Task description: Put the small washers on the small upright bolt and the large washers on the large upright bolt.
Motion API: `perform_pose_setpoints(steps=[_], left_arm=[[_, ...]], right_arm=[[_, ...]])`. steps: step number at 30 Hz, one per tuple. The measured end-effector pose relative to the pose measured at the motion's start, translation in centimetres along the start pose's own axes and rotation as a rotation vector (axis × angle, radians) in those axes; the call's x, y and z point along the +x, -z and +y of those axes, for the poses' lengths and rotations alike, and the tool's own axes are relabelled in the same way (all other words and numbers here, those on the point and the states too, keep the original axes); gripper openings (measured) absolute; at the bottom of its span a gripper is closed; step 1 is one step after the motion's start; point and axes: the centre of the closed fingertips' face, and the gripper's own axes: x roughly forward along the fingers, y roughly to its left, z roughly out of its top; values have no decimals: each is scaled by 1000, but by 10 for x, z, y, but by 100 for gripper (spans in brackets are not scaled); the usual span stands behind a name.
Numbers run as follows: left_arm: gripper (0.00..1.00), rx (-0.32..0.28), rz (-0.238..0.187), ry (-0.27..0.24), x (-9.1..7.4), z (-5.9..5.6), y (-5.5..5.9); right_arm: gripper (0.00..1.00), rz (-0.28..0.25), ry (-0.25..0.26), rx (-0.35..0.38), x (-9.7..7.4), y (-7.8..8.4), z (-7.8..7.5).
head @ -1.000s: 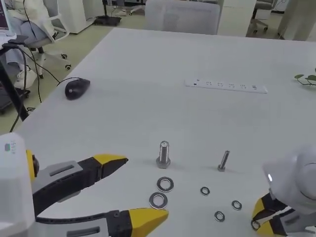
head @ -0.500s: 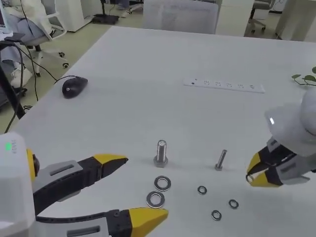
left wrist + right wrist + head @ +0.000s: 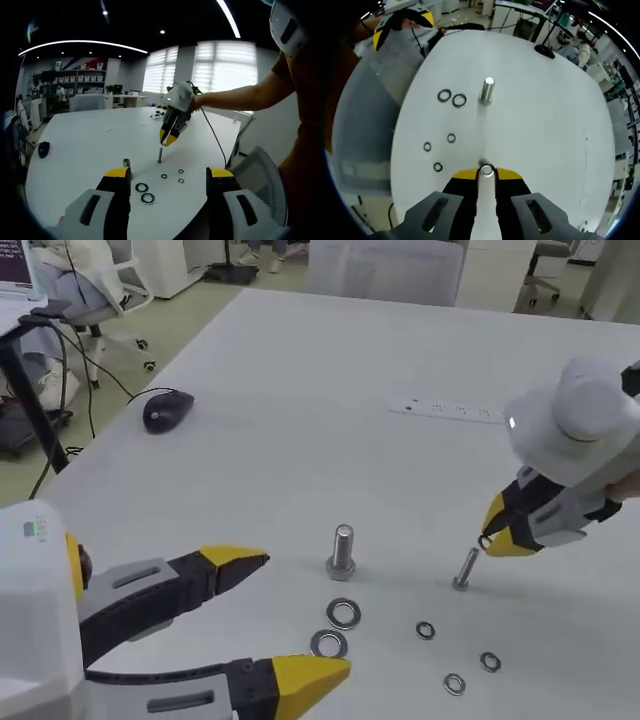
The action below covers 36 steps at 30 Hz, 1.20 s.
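- Right gripper (image 3: 486, 174): jaws clamped on a small washer (image 3: 481, 171), pinched at the yellow tips.
- The held washer hangs just above the top of the small bolt (image 3: 465, 568). I cannot tell whether they touch.
- The small bolt stands on the table (image 3: 300, 440), leaning a little in the head view, with nothing threaded on it.
- Left gripper (image 3: 275, 618): jaws wide apart and holding nothing, low over the near side of the table.
- Two large washers (image 3: 343, 614) (image 3: 328, 644) lie flat, close together, just beyond the left tips.
- The large bolt (image 3: 342, 548) stands upright and bare just behind them.
- Three loose small washers (image 3: 425, 630) (image 3: 490, 661) (image 3: 454, 683) lie flat on the near side of the small bolt, apart from one another.
- Farther back lie a mouse (image 3: 167, 410) on the left and a power strip (image 3: 450, 410) on the right.
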Motion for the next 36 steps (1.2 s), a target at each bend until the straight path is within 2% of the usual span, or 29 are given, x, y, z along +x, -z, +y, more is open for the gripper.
perform_pose_setpoints(steps=[8,15,19,28,36], left_arm=[[60,-8,0,-6,-1,3,1],[60,-6,-3,-9,-1,5,0],[60,-6,-3,-8,-2,5,0],[60,-8,-4,-6,0,5,-1],[60,-21,-11,-12,-2,7,-2]], right_arm=[[12,8,-22,2,7,-5,0],[12,50,-31,1,14,2,-1],[12,50,-34,3,16,3,-1],[13,83,-44,-9,33,8,0],[13,78,-53,-10,48,11,2]])
